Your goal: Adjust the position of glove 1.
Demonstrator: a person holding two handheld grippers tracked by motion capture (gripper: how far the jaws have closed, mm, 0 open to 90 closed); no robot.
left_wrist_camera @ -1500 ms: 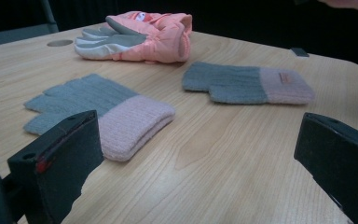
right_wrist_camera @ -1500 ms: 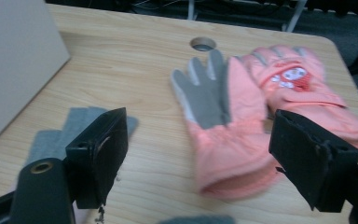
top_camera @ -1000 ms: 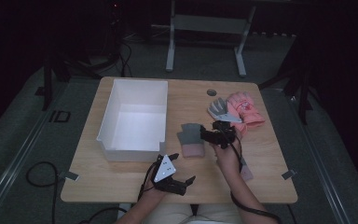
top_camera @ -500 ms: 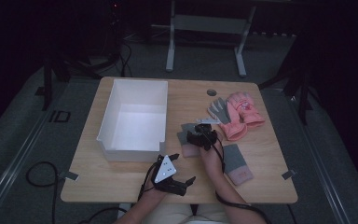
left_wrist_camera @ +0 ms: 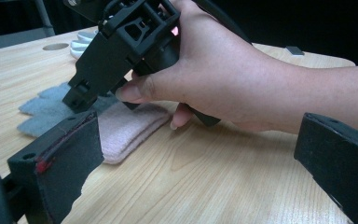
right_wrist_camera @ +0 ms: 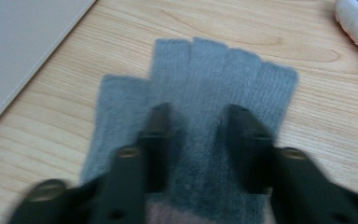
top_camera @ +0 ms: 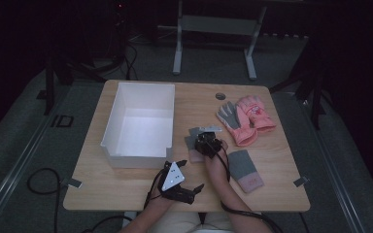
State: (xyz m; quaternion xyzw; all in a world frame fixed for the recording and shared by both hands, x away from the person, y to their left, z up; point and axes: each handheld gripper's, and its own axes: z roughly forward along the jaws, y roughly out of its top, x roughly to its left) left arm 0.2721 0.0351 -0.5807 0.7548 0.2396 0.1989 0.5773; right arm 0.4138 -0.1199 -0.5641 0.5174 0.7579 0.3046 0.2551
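Observation:
A grey fingerless glove (right_wrist_camera: 223,70) with a pink cuff (left_wrist_camera: 126,130) lies flat on the wooden table (top_camera: 126,189), just right of the white box (top_camera: 136,154). My right gripper (top_camera: 205,141) (right_wrist_camera: 198,116) points down on it. Its jaws have just been closing, and their tips rest on the knit with a strip of fabric in the gap, not visibly pinched. My left gripper (top_camera: 193,174) (left_wrist_camera: 200,158) sits near the table's front edge, open with nothing between its jaws, and looks at the right hand.
A second grey glove with a pink cuff (top_camera: 244,169) lies right of the right forearm. A pink glove (top_camera: 255,112) and a grey-palmed one (top_camera: 227,115) lie at the back right. The table has a round hole (top_camera: 220,96). A metal stand (top_camera: 213,24) is beyond the table.
The right gripper came left and down from near the pink gloves onto the grey glove by the box, and its jaws narrowed. The left gripper has not moved.

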